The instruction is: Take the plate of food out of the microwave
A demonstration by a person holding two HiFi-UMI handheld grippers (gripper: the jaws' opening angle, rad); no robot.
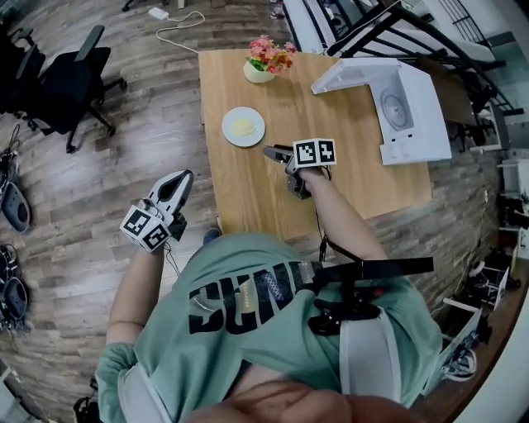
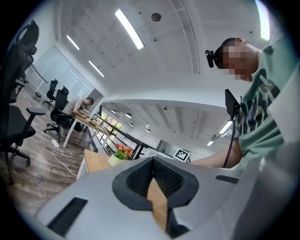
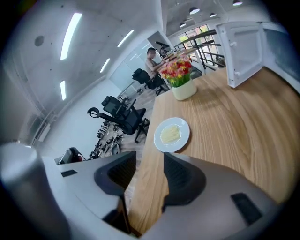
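Note:
A white plate (image 1: 243,126) with pale yellow food rests on the wooden table (image 1: 355,178), left of centre; the right gripper view shows the plate (image 3: 172,134) just ahead of the jaws. The white microwave (image 1: 409,111) stands at the table's right end, door (image 1: 347,74) swung open and nothing on its turntable. My right gripper (image 1: 274,152) hovers over the table near the plate, pointing down at it, open, nothing between its pads (image 3: 144,161). My left gripper (image 1: 182,180) is held off the table's left edge over the floor, its pads closed together (image 2: 153,163) and holding nothing.
A pot of flowers (image 1: 266,59) stands at the table's far edge, seen also as the flowers (image 3: 180,75) beyond the plate. Black office chairs (image 1: 70,74) stand on the wooden floor at left. A white power strip and cable (image 1: 169,21) lie on the floor beyond the table.

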